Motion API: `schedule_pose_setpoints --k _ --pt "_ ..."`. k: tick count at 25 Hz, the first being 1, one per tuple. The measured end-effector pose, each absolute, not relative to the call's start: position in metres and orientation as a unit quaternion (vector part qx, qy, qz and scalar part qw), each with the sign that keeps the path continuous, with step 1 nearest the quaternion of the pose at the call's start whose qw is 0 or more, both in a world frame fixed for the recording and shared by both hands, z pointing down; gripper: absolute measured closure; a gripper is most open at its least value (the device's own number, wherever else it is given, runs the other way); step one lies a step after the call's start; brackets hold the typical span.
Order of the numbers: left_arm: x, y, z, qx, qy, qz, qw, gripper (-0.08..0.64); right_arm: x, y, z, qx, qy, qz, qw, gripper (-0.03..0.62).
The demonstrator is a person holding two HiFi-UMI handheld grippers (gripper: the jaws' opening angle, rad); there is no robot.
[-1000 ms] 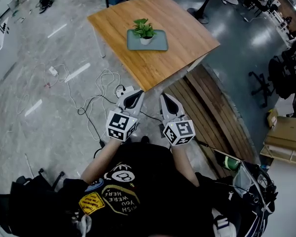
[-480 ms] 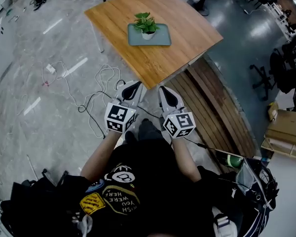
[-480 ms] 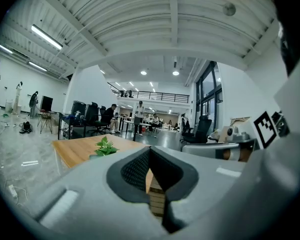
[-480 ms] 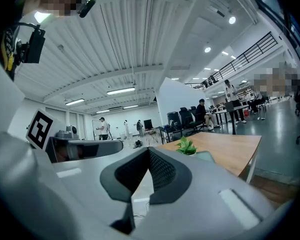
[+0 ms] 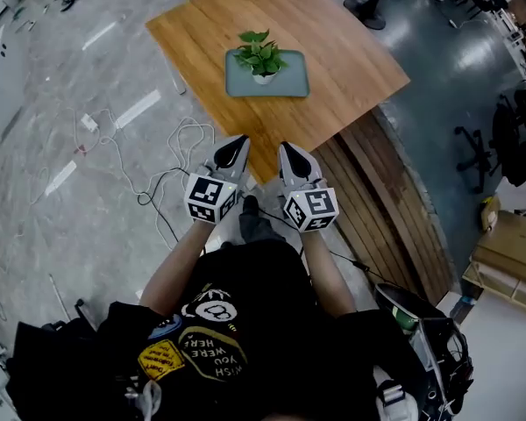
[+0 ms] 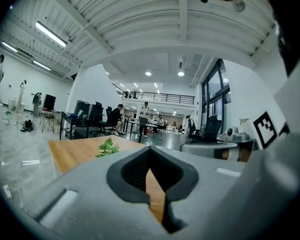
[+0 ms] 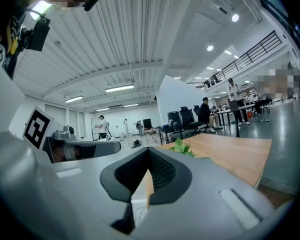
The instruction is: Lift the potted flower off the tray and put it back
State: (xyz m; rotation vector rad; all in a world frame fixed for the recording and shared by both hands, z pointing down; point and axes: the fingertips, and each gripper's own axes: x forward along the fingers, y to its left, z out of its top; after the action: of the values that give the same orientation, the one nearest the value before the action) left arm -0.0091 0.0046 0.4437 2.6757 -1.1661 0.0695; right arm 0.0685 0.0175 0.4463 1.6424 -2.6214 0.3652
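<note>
A small green potted flower (image 5: 261, 58) in a white pot stands on a grey-green tray (image 5: 291, 84) in the middle of a wooden table (image 5: 342, 46). Both grippers hover side by side just short of the table's near corner, pointing at it. My left gripper (image 5: 236, 141) has its jaws together with nothing between them. My right gripper (image 5: 290, 149) is likewise shut and empty. In the left gripper view the flower (image 6: 107, 147) shows beyond the jaws (image 6: 149, 166), on the tabletop (image 6: 72, 153). In the right gripper view the flower (image 7: 183, 147) rises just above the jaws (image 7: 148, 166).
White cables (image 5: 177, 156) lie looped on the floor left of the table. A slatted wooden platform (image 5: 390, 209) runs along the right. An office chair (image 5: 473, 147) and cardboard boxes (image 5: 508, 244) stand farther right. People sit at desks (image 6: 115, 119) far behind the table.
Both grippers have moved forward together and slightly down, from over the floor to the table's near corner. The flower and tray have not moved.
</note>
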Motion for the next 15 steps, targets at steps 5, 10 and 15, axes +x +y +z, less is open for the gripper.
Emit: schedule_pose_setpoints --k 5,10,15 --pt "0.01 -0.06 0.484 0.907 -0.408 0.051 0.09 0.557 0.08 -0.052 0.479 0.51 -0.853 0.11 0.011 0.592" --pt "0.014 -0.131 0.523 0.896 -0.429 0.066 0.093 0.557 0.083 -0.121 0.526 0.511 -0.853 0.106 0.024 0.592" --pt "0.012 -0.184 0.566 0.892 -0.43 0.075 0.115 0.557 0.088 -0.179 0.587 0.533 -0.837 0.109 0.051 0.563"
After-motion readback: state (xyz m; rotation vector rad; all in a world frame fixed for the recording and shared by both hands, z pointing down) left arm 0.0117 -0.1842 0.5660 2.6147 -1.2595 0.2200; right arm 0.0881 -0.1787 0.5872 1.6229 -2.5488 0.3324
